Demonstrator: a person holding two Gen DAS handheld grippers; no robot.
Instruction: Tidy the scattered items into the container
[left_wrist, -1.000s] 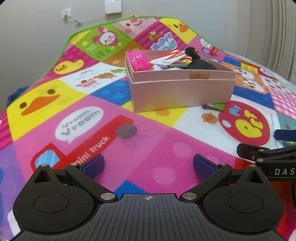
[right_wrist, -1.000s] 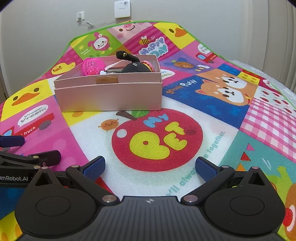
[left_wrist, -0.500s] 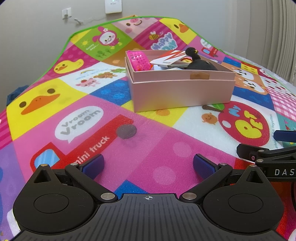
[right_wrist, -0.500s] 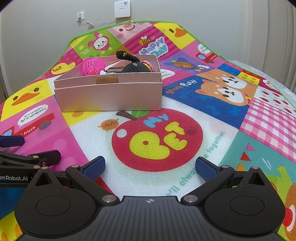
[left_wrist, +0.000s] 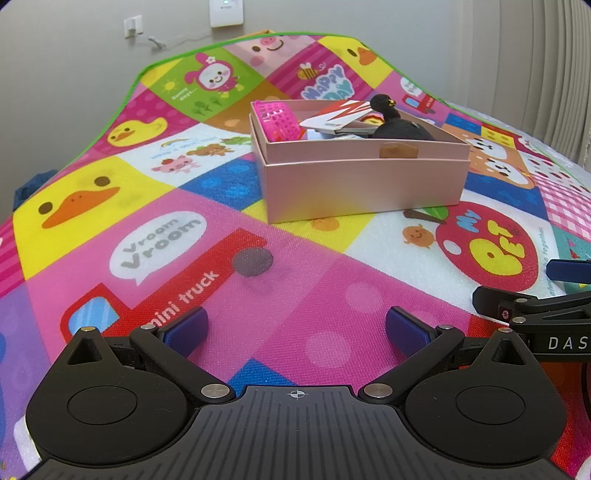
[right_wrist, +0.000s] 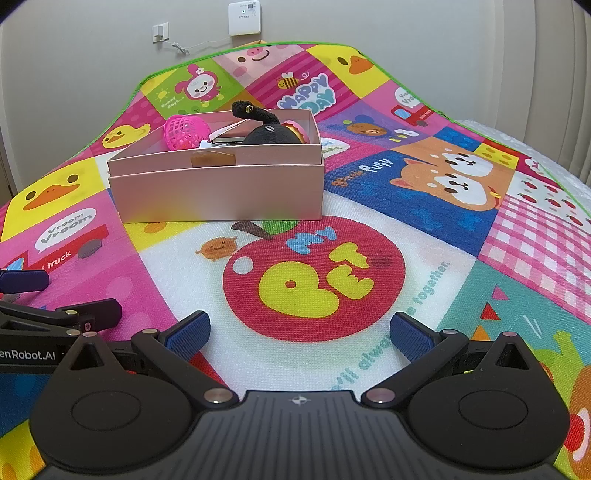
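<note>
Left wrist view: both hand-held grippers (left_wrist: 297, 328) (right_wrist: 299, 332) gape empty over woven mat (left_wrist: 332, 295); fuzzy plush (left_wrist: 400, 127) fills rectangular pink box (left_wrist: 362, 184).

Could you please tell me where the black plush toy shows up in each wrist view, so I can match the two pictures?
Left wrist view: the black plush toy sits upper right of centre, at the right end of the pink box.
Right wrist view: the black plush toy sits upper centre, towards the box's right end.
Shared landmark: the red "My Pet" apple print on the mat, just in front of the box.
</note>
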